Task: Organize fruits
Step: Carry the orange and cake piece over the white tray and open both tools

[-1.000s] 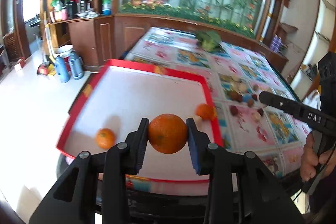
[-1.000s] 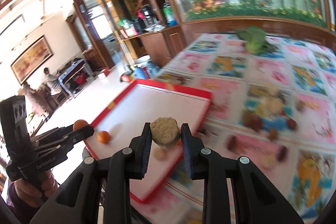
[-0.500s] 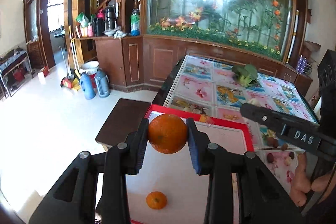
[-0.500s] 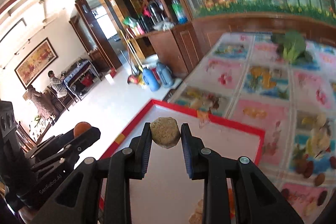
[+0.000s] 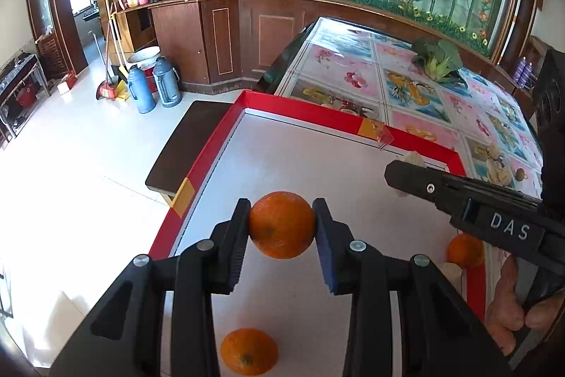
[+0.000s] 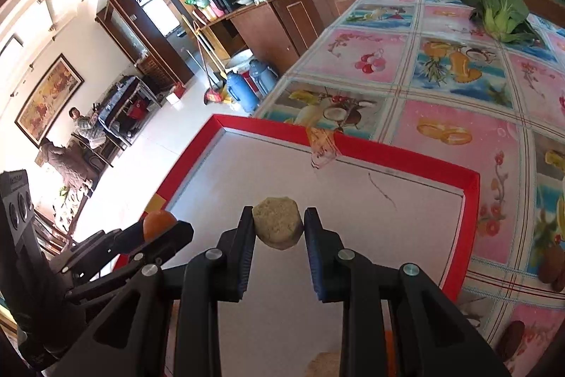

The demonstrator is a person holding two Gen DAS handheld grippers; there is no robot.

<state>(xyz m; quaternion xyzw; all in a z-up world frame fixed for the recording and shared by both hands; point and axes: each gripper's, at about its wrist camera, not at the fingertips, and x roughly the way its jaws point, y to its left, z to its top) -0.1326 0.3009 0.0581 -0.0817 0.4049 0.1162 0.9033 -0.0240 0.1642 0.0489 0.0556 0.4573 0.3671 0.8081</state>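
Left gripper (image 5: 281, 224) clamps round, dimpled orange (image 5: 281, 224); right gripper (image 6: 278, 228) clamps beige, grainy, faceted lump (image 6: 278, 228), above red-rimmed white tray (image 5: 310, 115).

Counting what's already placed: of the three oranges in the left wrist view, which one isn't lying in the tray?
The orange clamped between the left tongs, above the tray. The other two lie on its white floor: one below the tongs, one by the right rim.

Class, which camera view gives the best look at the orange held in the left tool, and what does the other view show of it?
The left wrist view: the orange sits whole and sharp between the left tool pads. The right wrist view shows only an orange sliver above that tool's dark finger.
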